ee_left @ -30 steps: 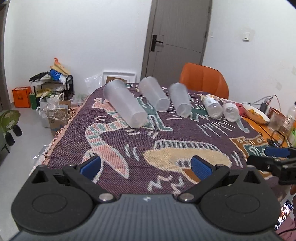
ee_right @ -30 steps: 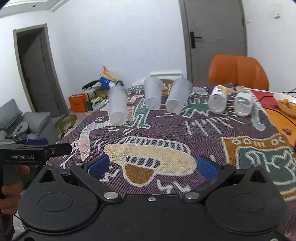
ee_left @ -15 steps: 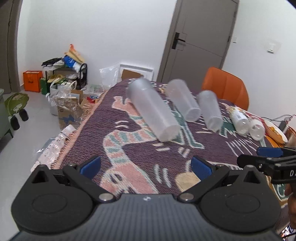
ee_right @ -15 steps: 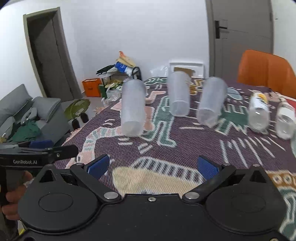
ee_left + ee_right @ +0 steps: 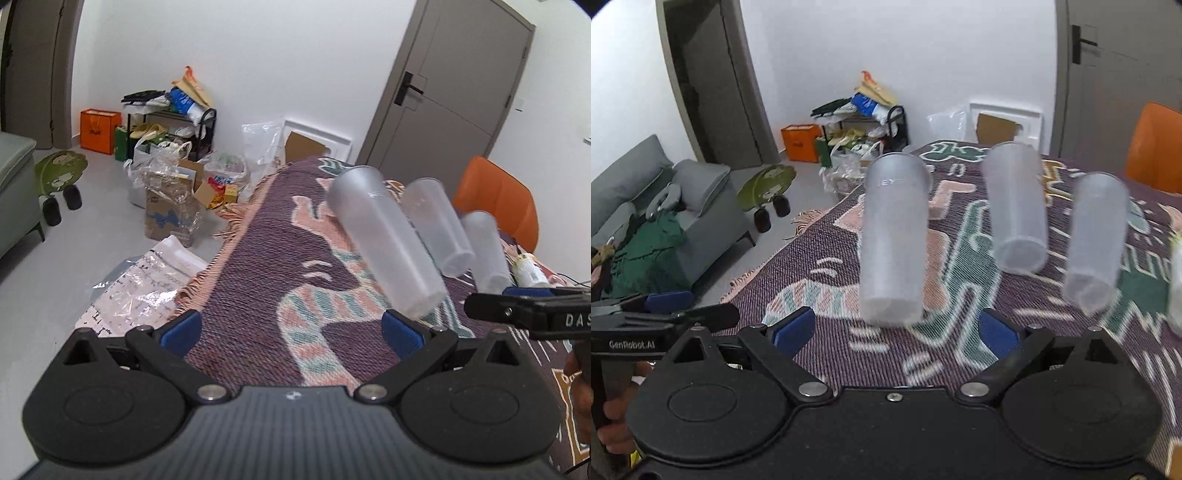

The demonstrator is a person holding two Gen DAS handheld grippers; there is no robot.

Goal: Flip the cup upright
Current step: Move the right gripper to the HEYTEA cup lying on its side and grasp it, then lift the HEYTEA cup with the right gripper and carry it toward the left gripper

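Note:
Three translucent plastic cups lie on their sides on a patterned purple tablecloth [image 5: 827, 258]. The nearest, leftmost cup [image 5: 892, 240] lies just ahead of my right gripper [image 5: 895, 334], which is open and empty. The middle cup [image 5: 1015, 210] and right cup [image 5: 1097, 240] lie beyond. In the left wrist view the leftmost cup [image 5: 384, 243] lies ahead and to the right of my left gripper [image 5: 291, 328], which is open and empty. The middle cup [image 5: 437, 229] and right cup [image 5: 485, 251] lie behind it.
A bottle [image 5: 530, 271] lies right of the cups. An orange chair [image 5: 498, 199] stands at the far right of the table. The table's left edge has a fringe [image 5: 218, 258]; bags and boxes [image 5: 173, 192] clutter the floor. A grey sofa [image 5: 657, 221] stands left.
Both grippers have moved forward and to the left, toward the leftmost cup, which now looks larger and nearer. The cups have not moved. Both grippers stay open.

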